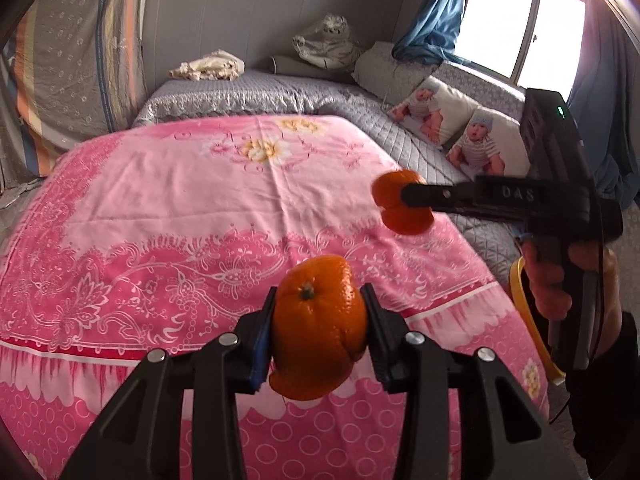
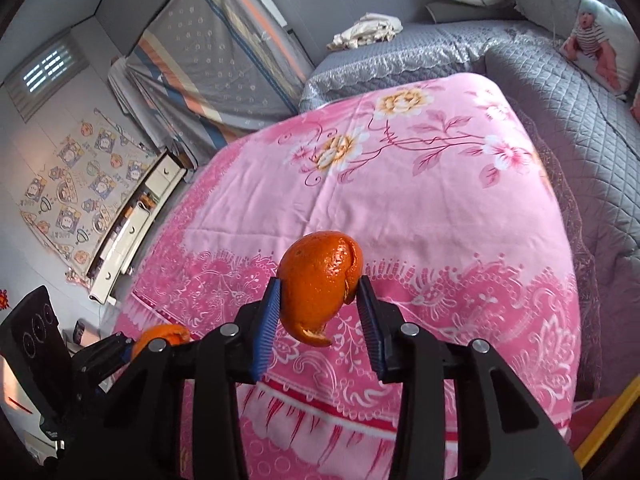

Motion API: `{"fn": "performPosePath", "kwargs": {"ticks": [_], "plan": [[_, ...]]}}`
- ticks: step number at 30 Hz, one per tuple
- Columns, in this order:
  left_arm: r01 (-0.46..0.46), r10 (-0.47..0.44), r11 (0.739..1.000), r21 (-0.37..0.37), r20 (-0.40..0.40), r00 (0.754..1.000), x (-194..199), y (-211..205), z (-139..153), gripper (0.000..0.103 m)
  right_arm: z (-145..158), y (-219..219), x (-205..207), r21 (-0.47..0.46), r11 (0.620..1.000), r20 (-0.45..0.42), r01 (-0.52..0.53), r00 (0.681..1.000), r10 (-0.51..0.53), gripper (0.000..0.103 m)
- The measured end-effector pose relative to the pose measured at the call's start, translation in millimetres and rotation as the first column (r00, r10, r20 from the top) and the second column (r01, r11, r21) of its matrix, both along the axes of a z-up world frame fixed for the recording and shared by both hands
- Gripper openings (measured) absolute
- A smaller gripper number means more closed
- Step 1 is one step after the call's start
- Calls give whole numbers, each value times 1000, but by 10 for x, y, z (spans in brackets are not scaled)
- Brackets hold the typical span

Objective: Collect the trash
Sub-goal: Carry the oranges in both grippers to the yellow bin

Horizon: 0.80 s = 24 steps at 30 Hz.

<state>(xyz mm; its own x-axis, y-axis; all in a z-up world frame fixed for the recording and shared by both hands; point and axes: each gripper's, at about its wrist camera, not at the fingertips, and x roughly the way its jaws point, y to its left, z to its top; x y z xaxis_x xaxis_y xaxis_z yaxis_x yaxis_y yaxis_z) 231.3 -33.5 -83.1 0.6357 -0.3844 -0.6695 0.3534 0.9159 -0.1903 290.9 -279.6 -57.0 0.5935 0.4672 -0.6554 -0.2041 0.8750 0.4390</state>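
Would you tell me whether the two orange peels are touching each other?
Apart: in the left wrist view, pink cloth shows between the left peel and right peel.

pink floral blanket (image 1: 192, 208), baby-print pillows (image 1: 460, 128), perhaps plush tiger (image 1: 328, 40)

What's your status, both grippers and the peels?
Left gripper shut on orange peel with stem. Right gripper shut on curled orange peel. Both held above the pink blanket. Yellow bin rim at right; nothing in the way.

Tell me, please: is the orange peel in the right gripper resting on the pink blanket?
No. In the right wrist view the orange peel hangs clamped in the right gripper, lifted above the pink blanket.
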Motion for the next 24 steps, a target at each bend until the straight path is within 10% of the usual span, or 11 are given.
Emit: {"fn": "performPosePath", "kwargs": {"ticks": [11, 24], "plan": [[3, 7, 998, -55, 167, 986, -527, -261, 617, 38, 506, -709, -1046, 4, 984, 182, 180, 967, -178, 36], [132, -92, 988, -83, 373, 923, -1223, -909, 1225, 38, 1037, -1306, -2137, 27, 927, 409, 375, 842, -352, 36]]}}
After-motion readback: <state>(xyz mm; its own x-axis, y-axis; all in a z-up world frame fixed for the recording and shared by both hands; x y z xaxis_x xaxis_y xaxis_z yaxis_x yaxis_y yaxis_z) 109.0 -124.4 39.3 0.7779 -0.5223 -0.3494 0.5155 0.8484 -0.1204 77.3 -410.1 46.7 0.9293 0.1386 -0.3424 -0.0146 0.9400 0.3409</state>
